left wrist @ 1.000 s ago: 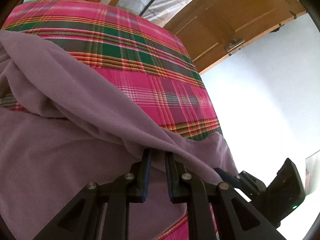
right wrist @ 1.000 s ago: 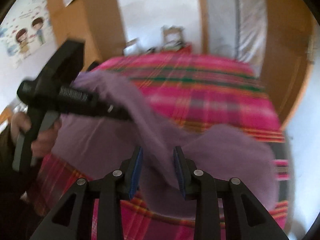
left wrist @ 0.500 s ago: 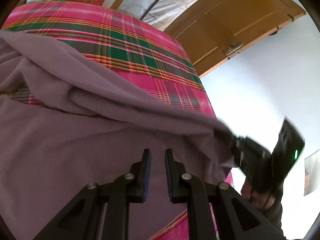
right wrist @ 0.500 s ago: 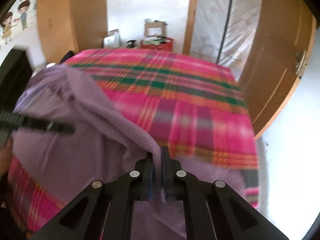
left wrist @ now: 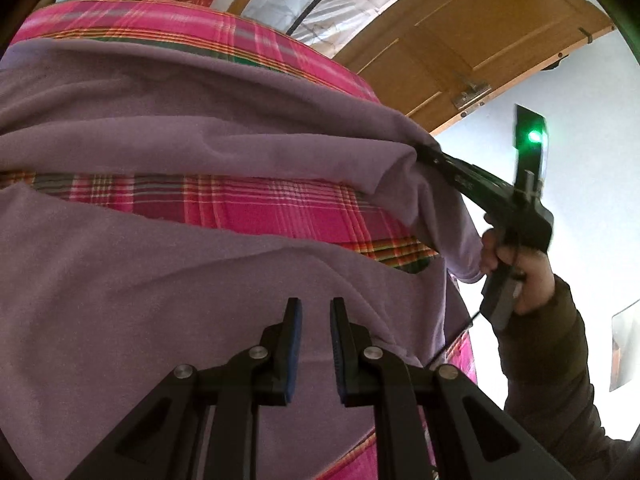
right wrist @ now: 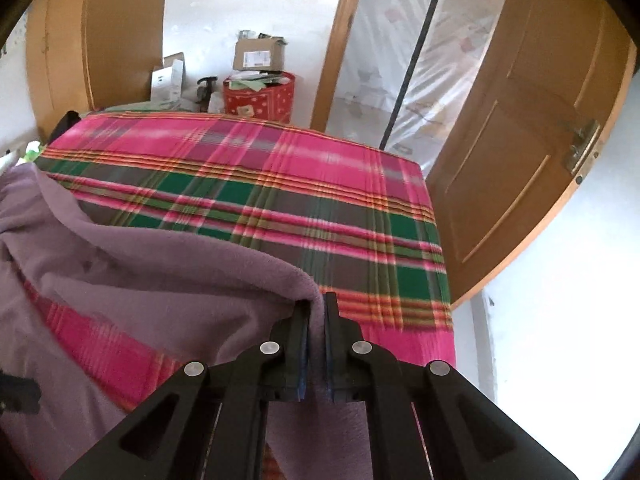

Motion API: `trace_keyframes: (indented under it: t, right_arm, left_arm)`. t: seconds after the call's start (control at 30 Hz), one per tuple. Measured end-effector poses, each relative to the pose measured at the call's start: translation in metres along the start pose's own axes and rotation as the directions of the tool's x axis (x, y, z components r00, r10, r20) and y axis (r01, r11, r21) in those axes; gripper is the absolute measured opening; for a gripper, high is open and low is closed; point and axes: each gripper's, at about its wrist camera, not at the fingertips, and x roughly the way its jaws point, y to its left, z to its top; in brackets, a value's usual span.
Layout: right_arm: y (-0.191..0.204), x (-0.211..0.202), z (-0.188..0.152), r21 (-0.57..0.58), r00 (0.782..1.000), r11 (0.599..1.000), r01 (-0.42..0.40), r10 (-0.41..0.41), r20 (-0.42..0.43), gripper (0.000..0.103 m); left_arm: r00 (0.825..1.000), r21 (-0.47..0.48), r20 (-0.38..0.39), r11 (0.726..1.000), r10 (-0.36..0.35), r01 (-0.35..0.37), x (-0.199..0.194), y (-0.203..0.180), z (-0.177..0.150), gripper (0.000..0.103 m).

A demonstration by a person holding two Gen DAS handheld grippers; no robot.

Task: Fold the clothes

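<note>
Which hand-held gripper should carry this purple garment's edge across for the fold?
Right. The right hand-held gripper is clamped on the purple garment; the left hand-held gripper holds nothing, a gap between its pads.

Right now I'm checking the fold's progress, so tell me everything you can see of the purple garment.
The purple garment looks like soft, matte fleece, plain and unpatterned. It lies spread over the pink plaid bedspread, rumpled in long folds, with a strip of plaid showing between two layers. One edge is lifted off the bed, pinched in the shut right claw. The left claw hovers over the near part, its jaws slightly apart with no cloth between them. Sleeves or collar cannot be made out.
</note>
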Motion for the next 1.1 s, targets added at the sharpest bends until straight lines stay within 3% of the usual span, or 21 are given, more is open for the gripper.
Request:
trace_keyframes:
  t: [0.13, 0.23, 0.5, 0.63, 0.7, 0.97, 1.1]
  right_arm:
    - [0.008, 0.013, 0.002, -0.017, 1.000, 1.000, 0.016, -0.016, -0.020, 0.008]
    - [0.011, 0.010, -0.003, -0.034, 0.999, 0.999, 0.030, -0.030, -0.014, 0.016]
    - [0.002, -0.038, -0.017, 0.029, 0.999, 0.999, 0.028, -0.029, 0.041, 0.029]
    - [0.006, -0.071, -0.039, 0.069, 0.999, 0.998, -0.012, 0.008, 0.052, 0.030]
    - [0.016, -0.090, -0.057, 0.074, 0.995, 0.995, -0.072, 0.067, 0.070, 0.030]
    - [0.075, -0.139, -0.116, 0.001, 0.970, 0.973, -0.229, 0.228, 0.079, 0.030]
    - [0.097, -0.142, -0.137, -0.014, 0.959, 0.961, -0.277, 0.277, 0.063, 0.030]
  left_arm:
    - [1.000, -0.004, 0.000, 1.000, -0.001, 0.001, -0.005, 0.002, -0.004, 0.014]
    - [1.000, -0.015, 0.015, 1.000, 0.004, -0.004, -0.014, 0.006, -0.006, 0.014]
    - [0.991, -0.068, 0.113, 0.996, 0.071, -0.063, -0.076, 0.028, -0.031, 0.014]
    - [0.971, -0.148, 0.187, 0.981, 0.150, -0.123, -0.127, 0.060, -0.059, 0.014]
    - [0.957, -0.205, 0.221, 0.968, 0.190, -0.145, -0.153, 0.081, -0.076, 0.014]
    - [0.900, -0.394, 0.271, 0.893, 0.341, -0.219, -0.225, 0.144, -0.138, 0.019]
    - [0.892, -0.454, 0.264, 0.863, 0.367, -0.220, -0.235, 0.160, -0.159, 0.020]
